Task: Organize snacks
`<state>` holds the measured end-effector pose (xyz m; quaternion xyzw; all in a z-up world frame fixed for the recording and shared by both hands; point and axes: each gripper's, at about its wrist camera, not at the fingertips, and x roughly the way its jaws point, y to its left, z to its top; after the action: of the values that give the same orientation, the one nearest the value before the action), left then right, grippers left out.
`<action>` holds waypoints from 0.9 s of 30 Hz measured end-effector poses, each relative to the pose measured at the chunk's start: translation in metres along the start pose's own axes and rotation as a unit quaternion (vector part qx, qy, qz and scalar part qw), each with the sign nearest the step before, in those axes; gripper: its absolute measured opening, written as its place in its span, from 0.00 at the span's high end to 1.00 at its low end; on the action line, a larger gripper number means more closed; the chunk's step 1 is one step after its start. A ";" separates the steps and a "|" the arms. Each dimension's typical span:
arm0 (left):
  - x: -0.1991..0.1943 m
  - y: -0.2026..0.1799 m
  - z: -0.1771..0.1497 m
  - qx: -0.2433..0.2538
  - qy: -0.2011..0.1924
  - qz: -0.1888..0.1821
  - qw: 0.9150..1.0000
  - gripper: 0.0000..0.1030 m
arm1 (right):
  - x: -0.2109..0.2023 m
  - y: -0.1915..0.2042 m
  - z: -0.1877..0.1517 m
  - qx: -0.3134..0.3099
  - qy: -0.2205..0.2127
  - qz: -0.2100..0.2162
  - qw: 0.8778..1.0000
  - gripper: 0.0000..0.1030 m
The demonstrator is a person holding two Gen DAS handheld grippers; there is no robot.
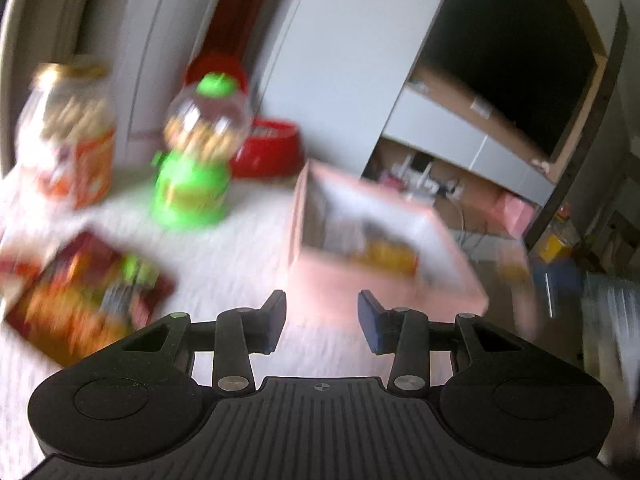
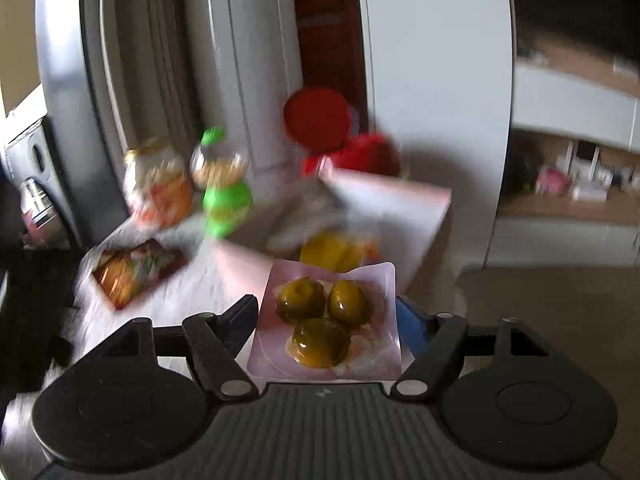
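Note:
My right gripper (image 2: 326, 316) is shut on a clear packet of three green-brown plums (image 2: 324, 320), held above the near edge of the open pink box (image 2: 400, 200). A yellow packet (image 2: 332, 252) lies inside the box. In the left wrist view the pink box (image 1: 320, 280) stands just ahead with yellow snacks (image 1: 388, 254) in it. My left gripper (image 1: 322, 320) is open and empty, over the white table (image 1: 248, 240) before the box. A red-orange snack packet (image 1: 84, 292) lies flat at the left, also in the right wrist view (image 2: 136, 272). Both views are blurred.
A green candy dispenser (image 1: 196, 160) and a gold-lidded jar with an orange label (image 1: 68, 132) stand at the back left. A red bowl (image 1: 272, 148) with a red lid (image 1: 218, 70) sits behind them. The table edge drops to the floor (image 2: 540, 320) at the right.

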<state>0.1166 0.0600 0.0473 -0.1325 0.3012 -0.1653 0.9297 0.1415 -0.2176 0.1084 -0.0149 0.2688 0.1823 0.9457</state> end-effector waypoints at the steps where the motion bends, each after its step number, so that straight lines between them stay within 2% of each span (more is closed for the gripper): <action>1: -0.005 0.005 -0.008 -0.004 0.008 0.004 1.000 0.57 | 0.008 0.000 0.013 -0.001 -0.011 -0.005 1.000 0.27; 4: -0.024 0.022 -0.025 -0.008 0.017 0.029 0.999 0.57 | 0.039 0.002 0.051 0.000 -0.021 -0.036 0.999 0.23; 7: -0.046 0.044 -0.033 -0.019 0.011 0.052 0.998 0.57 | 0.065 0.011 0.068 0.002 0.008 -0.037 0.999 0.21; 12: -0.080 0.091 -0.024 -0.066 -0.034 0.106 0.992 0.57 | 0.081 0.055 0.050 -0.011 0.055 0.036 0.998 0.20; 16: -0.094 0.132 -0.013 -0.122 -0.073 0.163 0.976 0.57 | 0.099 0.098 0.032 -0.035 0.096 0.066 0.993 0.20; 19: -0.105 0.151 -0.008 -0.143 -0.089 0.195 0.966 0.57 | 0.112 0.128 0.028 -0.039 0.118 0.094 0.988 0.20; 22: -0.118 0.165 -0.007 -0.142 -0.086 0.214 0.963 0.57 | 0.126 0.162 0.035 -0.045 0.127 0.125 0.983 0.20; 25: -0.129 0.173 -0.011 -0.147 -0.081 0.221 0.961 0.57 | 0.144 0.208 0.046 -0.091 0.147 0.184 0.968 0.19; 27: -0.135 0.178 -0.016 -0.157 -0.082 0.211 0.961 0.57 | 0.161 0.240 0.050 -0.126 0.159 0.212 0.956 0.19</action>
<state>0.0440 0.2722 0.0427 -0.2232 0.2674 0.0959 0.9325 0.2089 0.0672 0.0847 -0.1059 0.3878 0.4060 0.8207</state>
